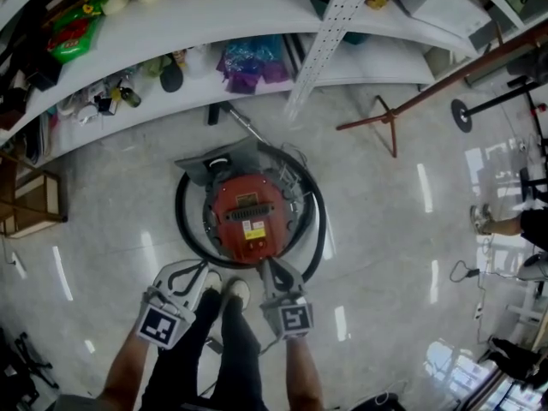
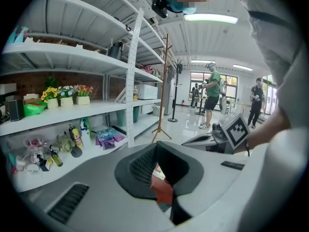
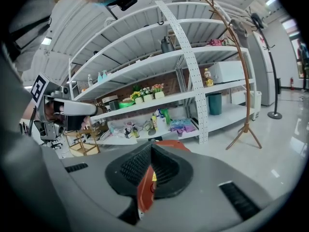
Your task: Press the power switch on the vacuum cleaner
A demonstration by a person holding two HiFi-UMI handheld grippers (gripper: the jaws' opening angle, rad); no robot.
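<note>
Left claw (image 1: 190, 272) and right claw (image 1: 272, 265) are both clenched and empty at the vacuum cleaner's (image 1: 248, 217) six o'clock. The switch press seems still to come.

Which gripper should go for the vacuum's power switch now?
Right, probably. The right gripper has its tips right at the red vacuum cleaner's near edge. The left gripper hangs farther out, outside the black hose.
</note>
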